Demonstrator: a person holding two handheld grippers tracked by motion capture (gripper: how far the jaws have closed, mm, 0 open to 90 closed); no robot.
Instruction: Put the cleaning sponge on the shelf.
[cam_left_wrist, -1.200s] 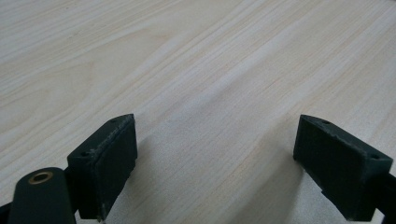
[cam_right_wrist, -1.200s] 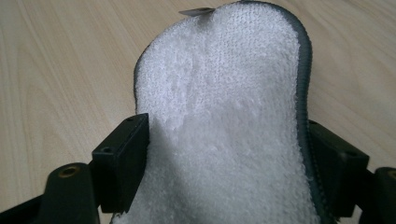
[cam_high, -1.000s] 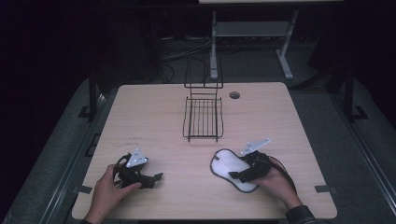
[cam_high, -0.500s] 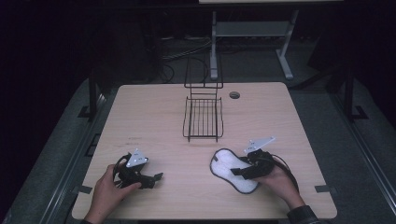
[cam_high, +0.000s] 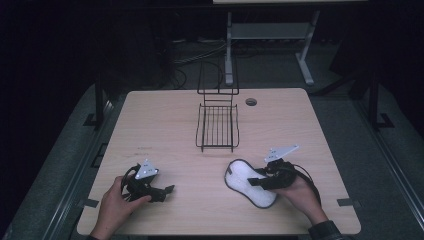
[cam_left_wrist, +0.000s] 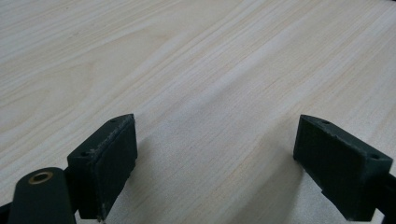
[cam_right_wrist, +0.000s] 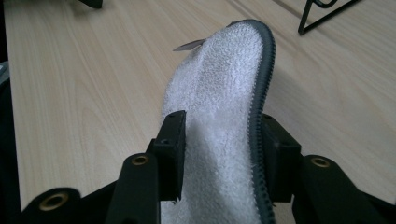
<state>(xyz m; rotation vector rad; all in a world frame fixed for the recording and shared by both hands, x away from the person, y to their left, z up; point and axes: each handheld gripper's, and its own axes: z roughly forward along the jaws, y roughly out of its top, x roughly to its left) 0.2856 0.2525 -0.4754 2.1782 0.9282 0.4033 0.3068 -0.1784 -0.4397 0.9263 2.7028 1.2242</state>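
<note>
The right hand-held gripper (cam_right_wrist: 219, 154) has just been closing its jaws on the white cloth pad (cam_right_wrist: 219, 88) with the grey edge, which lies on the table (cam_high: 165, 125) in front of the black wire rack (cam_high: 218, 127), and both pads now press its sides. The left hand-held gripper (cam_left_wrist: 215, 163) rests on the bare table near the front left, jaws wide apart with nothing between them.
</note>
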